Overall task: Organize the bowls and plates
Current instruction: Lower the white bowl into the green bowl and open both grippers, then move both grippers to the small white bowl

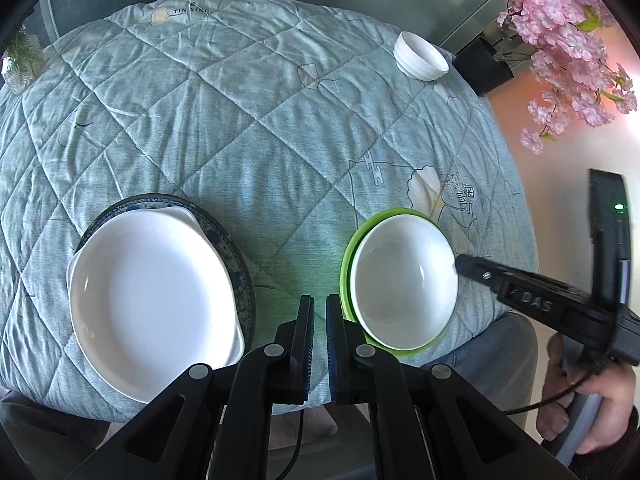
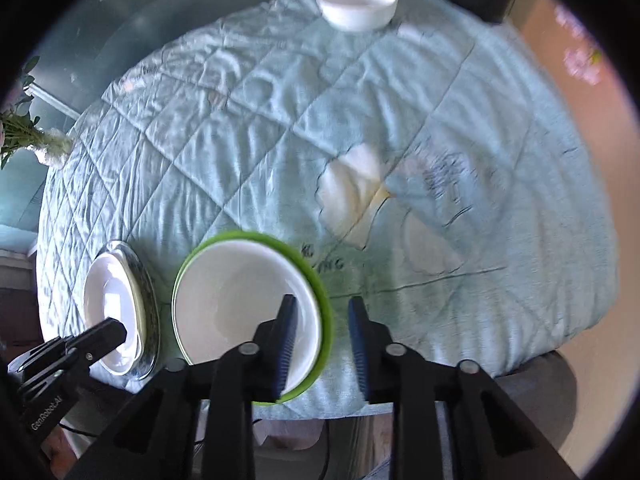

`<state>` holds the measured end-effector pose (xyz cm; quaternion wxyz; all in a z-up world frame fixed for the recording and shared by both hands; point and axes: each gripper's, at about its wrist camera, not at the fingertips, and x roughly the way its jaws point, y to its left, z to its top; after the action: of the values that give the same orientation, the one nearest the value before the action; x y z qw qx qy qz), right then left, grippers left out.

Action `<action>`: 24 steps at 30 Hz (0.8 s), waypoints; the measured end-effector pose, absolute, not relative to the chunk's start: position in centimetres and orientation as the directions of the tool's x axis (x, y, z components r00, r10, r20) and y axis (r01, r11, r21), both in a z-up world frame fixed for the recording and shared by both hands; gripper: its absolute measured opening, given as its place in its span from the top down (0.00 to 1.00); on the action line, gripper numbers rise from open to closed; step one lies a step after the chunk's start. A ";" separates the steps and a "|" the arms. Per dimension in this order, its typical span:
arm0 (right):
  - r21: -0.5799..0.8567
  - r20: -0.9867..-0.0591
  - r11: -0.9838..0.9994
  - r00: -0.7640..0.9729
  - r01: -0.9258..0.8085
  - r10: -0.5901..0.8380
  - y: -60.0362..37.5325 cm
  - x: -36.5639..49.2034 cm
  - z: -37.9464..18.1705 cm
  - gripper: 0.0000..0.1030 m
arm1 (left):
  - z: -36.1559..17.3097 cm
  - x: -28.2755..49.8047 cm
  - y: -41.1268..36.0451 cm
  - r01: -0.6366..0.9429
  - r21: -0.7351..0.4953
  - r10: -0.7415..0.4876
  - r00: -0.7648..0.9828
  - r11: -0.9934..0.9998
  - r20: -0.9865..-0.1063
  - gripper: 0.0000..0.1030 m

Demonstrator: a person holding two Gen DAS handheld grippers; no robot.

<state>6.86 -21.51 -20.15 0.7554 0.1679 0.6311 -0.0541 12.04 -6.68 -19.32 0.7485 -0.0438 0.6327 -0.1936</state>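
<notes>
Straight ahead of the right gripper (image 2: pixel 322 344), whose spread jaws straddle the stacked bowl's (image 2: pixel 240 296) rim without pinching, sits the small bowl (image 2: pixel 357 6); left gripper (image 1: pixel 319 344) is pressed together.

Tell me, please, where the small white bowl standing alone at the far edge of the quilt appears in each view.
Left wrist view: small white bowl, upper right, beside the black pot.
Right wrist view: top centre.
Shared landmark: the green plate under the larger white bowl.

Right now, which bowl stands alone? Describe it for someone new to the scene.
Start at the quilted blue cloth covering the table. At its far edge, near the pink blossoms, stands a small white bowl. Unlike the nearer white dishes, nothing lies under it.
</notes>
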 end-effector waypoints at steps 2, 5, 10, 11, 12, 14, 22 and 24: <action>0.206 -0.971 0.935 0.181 0.289 0.158 -21.3 6.9 -20.9 0.80 | -19.3 12.0 -6.5 0.234 -0.311 -0.346 0.127 0.921 -0.930 0.96; 0.203 -0.971 0.938 0.180 0.282 0.156 -21.0 6.9 -21.1 0.80 | -19.4 12.0 -6.4 0.230 -0.311 -0.346 0.133 0.922 -0.929 0.96; 0.231 -0.965 0.931 0.187 0.282 0.183 -21.7 6.9 -21.0 0.80 | -18.8 12.1 -6.6 0.238 -0.299 -0.343 0.172 0.924 -0.924 0.96; 0.222 -0.966 0.934 0.197 0.280 0.170 -21.9 6.8 -20.7 0.79 | -18.5 12.2 -6.5 0.244 -0.288 -0.336 0.188 0.926 -0.923 0.96; 0.213 -0.963 0.937 0.222 0.276 0.153 -22.3 6.7 -20.1 0.71 | -18.1 12.3 -6.6 0.251 -0.272 -0.326 0.209 0.929 -0.922 0.93; 0.230 -0.950 0.930 0.274 0.285 0.151 -23.4 6.5 -18.8 0.33 | -17.1 12.5 -6.8 0.263 -0.222 -0.291 0.263 0.939 -0.920 0.66; 0.160 -0.899 0.951 0.436 0.264 0.030 -26.2 6.6 -13.7 0.01 | -11.9 12.9 -7.6 0.266 -0.065 -0.204 0.538 0.962 -0.818 0.01; 0.170 -0.896 0.946 0.443 0.278 0.031 -26.7 6.7 -13.4 0.02 | -11.2 13.0 -7.8 0.289 -0.072 -0.226 0.548 0.955 -0.805 0.25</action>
<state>6.72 -26.65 -13.39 0.8365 0.1475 0.5226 -0.0738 13.05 -7.76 -11.20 0.8791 0.0346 0.4522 -0.1463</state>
